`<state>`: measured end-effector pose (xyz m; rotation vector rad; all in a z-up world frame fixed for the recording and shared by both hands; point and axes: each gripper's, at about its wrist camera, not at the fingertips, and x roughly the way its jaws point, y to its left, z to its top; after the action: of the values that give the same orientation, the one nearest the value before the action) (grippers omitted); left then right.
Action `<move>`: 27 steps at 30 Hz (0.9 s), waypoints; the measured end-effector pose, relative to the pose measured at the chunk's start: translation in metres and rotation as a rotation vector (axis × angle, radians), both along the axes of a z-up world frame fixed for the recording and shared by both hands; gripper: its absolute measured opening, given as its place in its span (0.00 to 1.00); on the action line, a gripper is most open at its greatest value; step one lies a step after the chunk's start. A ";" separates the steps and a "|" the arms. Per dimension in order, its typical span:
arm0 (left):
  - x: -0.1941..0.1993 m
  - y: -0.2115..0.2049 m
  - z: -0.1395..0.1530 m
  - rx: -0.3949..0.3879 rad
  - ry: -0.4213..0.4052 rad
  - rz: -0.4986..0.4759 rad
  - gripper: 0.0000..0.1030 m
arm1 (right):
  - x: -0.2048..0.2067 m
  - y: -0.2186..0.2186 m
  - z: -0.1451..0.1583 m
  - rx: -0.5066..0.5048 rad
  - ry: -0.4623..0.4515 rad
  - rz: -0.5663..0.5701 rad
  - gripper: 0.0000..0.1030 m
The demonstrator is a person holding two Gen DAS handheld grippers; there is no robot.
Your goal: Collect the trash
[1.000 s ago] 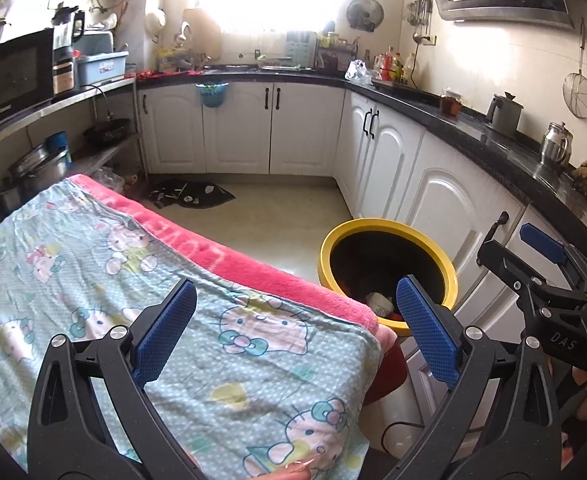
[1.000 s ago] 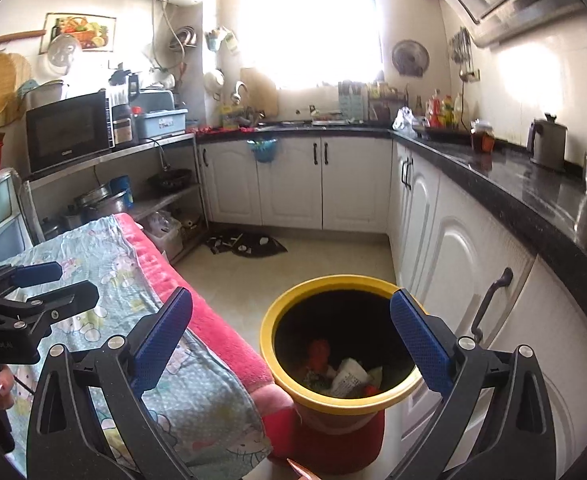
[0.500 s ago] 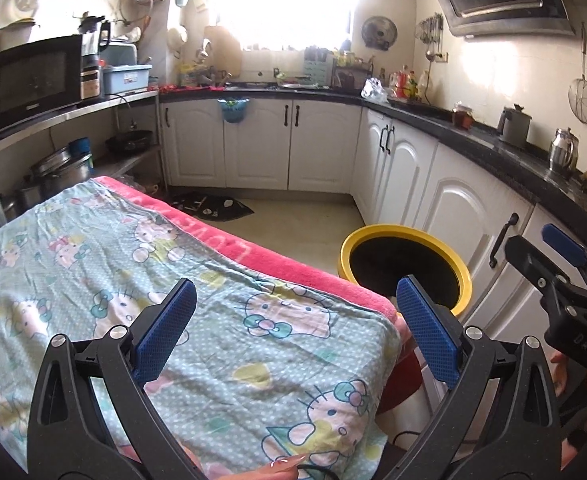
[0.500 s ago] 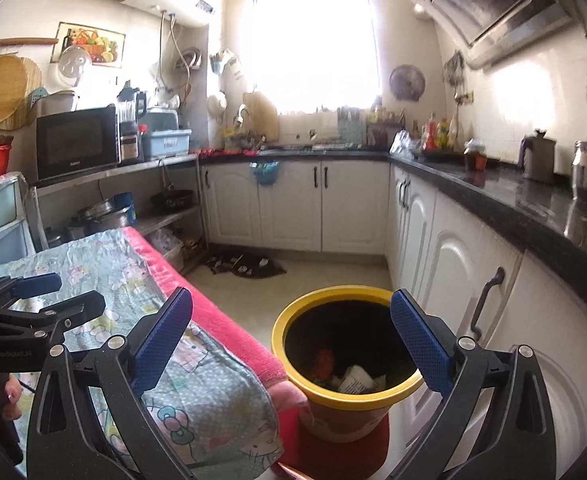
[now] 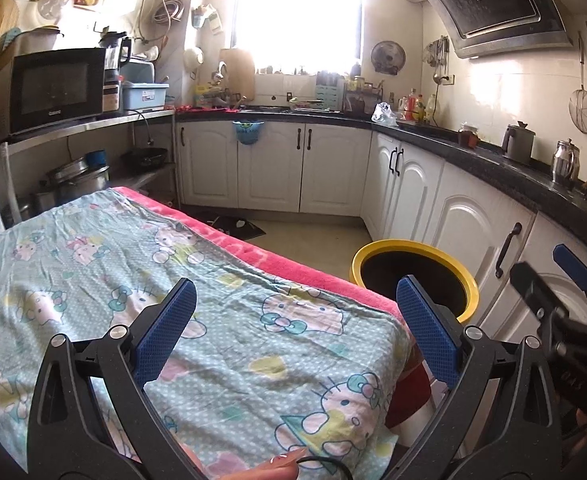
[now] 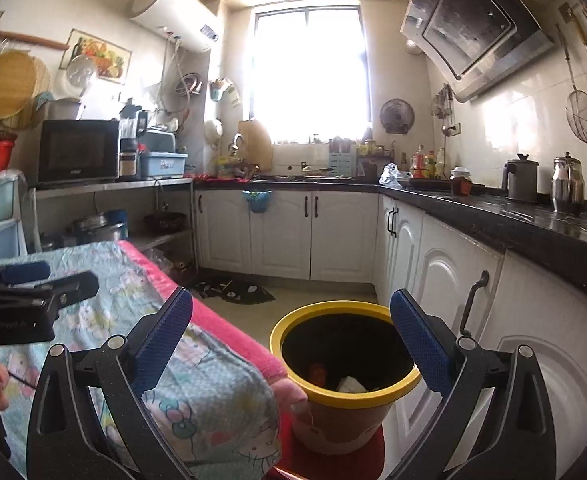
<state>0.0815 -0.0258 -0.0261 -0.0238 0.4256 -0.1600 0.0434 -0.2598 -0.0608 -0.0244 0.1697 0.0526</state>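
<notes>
Grippers both empty, fingers spread wide: left gripper hangs over the patterned cloth on the table, right gripper sits above and just short of the yellow-rimmed bin. Bin stands on the floor at 3 o'clock of the table corner, against the white cabinets; scraps already lie inside, one white and one orange-red. No loose trash shows on the cloth in either view, so collection looks done or nearly so. Sensible move, as a judgement: sweep the views over the hidden near edge of the table and the dark mat on the floor at 12 o'clock before stopping. For any find, keep the fingers spread until they straddle it, then carry it well over the rim before release.
</notes>
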 end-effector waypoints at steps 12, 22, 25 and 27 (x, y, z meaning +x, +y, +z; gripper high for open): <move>-0.002 0.002 -0.002 -0.001 -0.007 0.003 0.90 | -0.003 0.004 -0.004 0.009 -0.006 -0.005 0.94; -0.003 0.000 -0.001 0.001 -0.011 -0.001 0.90 | -0.002 0.004 -0.004 0.017 -0.003 -0.005 0.94; -0.002 -0.002 0.000 -0.002 -0.011 0.001 0.90 | -0.001 0.004 -0.004 0.016 -0.004 -0.005 0.94; -0.003 -0.001 0.000 0.000 -0.013 0.002 0.90 | -0.002 0.004 -0.005 0.017 -0.003 -0.005 0.94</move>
<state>0.0786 -0.0272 -0.0263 -0.0230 0.4128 -0.1582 0.0417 -0.2560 -0.0654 -0.0075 0.1659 0.0492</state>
